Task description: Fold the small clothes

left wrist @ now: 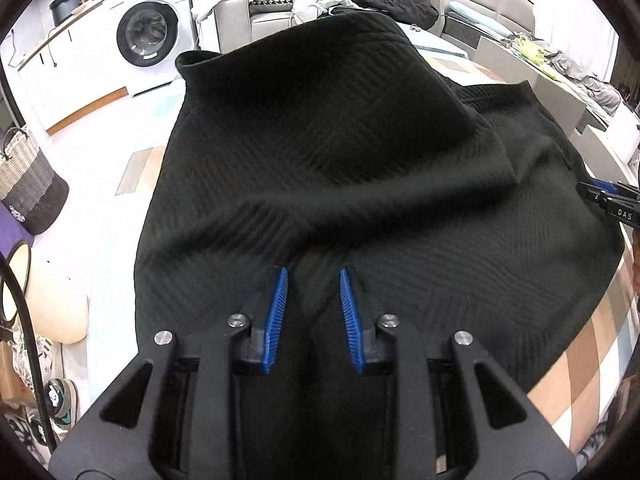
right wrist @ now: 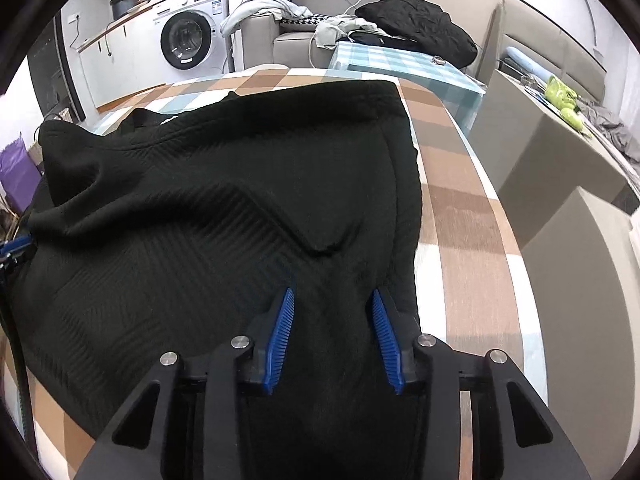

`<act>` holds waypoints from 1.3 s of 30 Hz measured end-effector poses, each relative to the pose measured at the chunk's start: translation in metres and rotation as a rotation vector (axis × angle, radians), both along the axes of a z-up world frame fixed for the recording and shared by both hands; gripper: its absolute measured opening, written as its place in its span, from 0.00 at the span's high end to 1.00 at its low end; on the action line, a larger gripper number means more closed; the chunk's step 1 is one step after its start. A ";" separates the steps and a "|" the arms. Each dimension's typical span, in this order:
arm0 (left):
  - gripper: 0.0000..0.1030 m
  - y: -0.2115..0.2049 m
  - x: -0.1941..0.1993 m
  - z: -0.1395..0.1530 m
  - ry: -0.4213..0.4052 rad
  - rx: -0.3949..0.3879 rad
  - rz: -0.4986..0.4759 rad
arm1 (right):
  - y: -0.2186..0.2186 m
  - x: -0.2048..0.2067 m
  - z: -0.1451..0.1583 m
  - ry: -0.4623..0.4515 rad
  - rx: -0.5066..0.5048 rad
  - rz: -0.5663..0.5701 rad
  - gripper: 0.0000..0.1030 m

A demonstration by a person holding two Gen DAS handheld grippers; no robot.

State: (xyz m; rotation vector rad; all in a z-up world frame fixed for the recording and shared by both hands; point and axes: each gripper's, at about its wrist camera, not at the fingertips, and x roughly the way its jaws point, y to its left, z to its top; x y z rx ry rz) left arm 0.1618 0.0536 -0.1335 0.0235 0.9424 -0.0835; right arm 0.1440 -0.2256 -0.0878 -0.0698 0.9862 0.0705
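Observation:
A black ribbed garment point(left wrist: 340, 140) lies spread over the checked tablecloth point(right wrist: 460, 220), one part folded across its middle and a cuff or collar standing up at the far left. My left gripper point(left wrist: 313, 274) is at the near hem, its blue pads closed on a raised ridge of the fabric. Near the garment's point(right wrist: 200, 200) right edge, my right gripper point(right wrist: 332, 294) also has the near hem bunched between its blue pads, with creases running away from them. Each gripper shows at the other view's side edge: the right gripper point(left wrist: 612, 200) and the left gripper point(right wrist: 16, 248).
The table's right edge point(right wrist: 512, 264) runs close beside the garment. Grey boxes point(right wrist: 560, 200) stand to the right. Behind are a sofa with a black jacket point(right wrist: 420, 24) and a washing machine point(left wrist: 148, 34). A woven basket point(left wrist: 28, 184) and shoes point(left wrist: 60, 400) sit on the floor at left.

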 end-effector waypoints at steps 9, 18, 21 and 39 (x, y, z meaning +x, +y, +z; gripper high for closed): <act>0.76 0.005 -0.045 0.009 0.004 -0.014 0.018 | 0.000 -0.046 0.003 0.030 0.063 -0.004 0.61; 0.68 0.039 -0.039 0.029 -0.023 -0.086 0.088 | -0.008 -0.062 0.014 0.002 0.123 -0.015 0.53; 0.35 0.063 -0.040 0.044 -0.101 -0.093 0.196 | -0.019 -0.065 0.021 -0.019 0.191 -0.036 0.45; 0.85 0.077 0.000 0.015 -0.025 -0.128 0.207 | -0.013 -0.032 0.007 -0.011 0.170 -0.017 0.71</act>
